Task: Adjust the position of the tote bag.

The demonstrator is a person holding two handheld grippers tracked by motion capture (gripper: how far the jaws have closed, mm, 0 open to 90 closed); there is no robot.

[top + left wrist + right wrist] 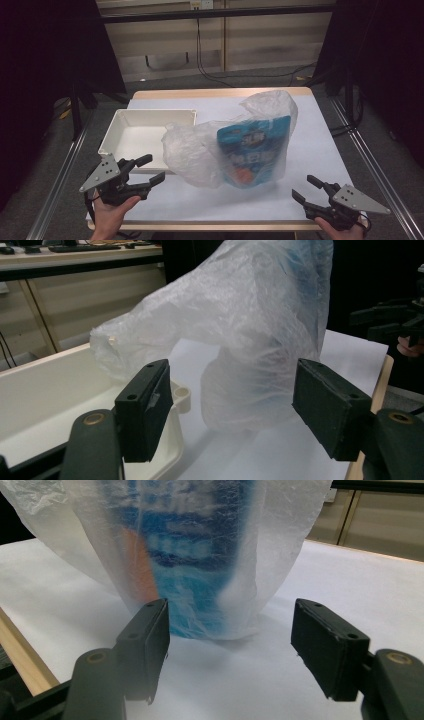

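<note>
1. A thin, clear plastic bag (200, 150) is seen standing crumpled near the middle of the worktop (320, 145), somewhat toward its right edge; a blue snack pouch (252, 150) with an orange patch is held upright inside it.
2. The bag's left part is seen lying against the right wall of a white tray (145, 117), which is set toward the worktop's left edge.
3. The left gripper (152, 170) is held at the near left corner, just beside the tray's near rim and close to the bag; its jaws are spread wide and nothing is gripped.
4. The right gripper (305, 189) is held at the near right corner, apart from the bag; its jaws are likewise spread wide, with nothing between them.
</note>
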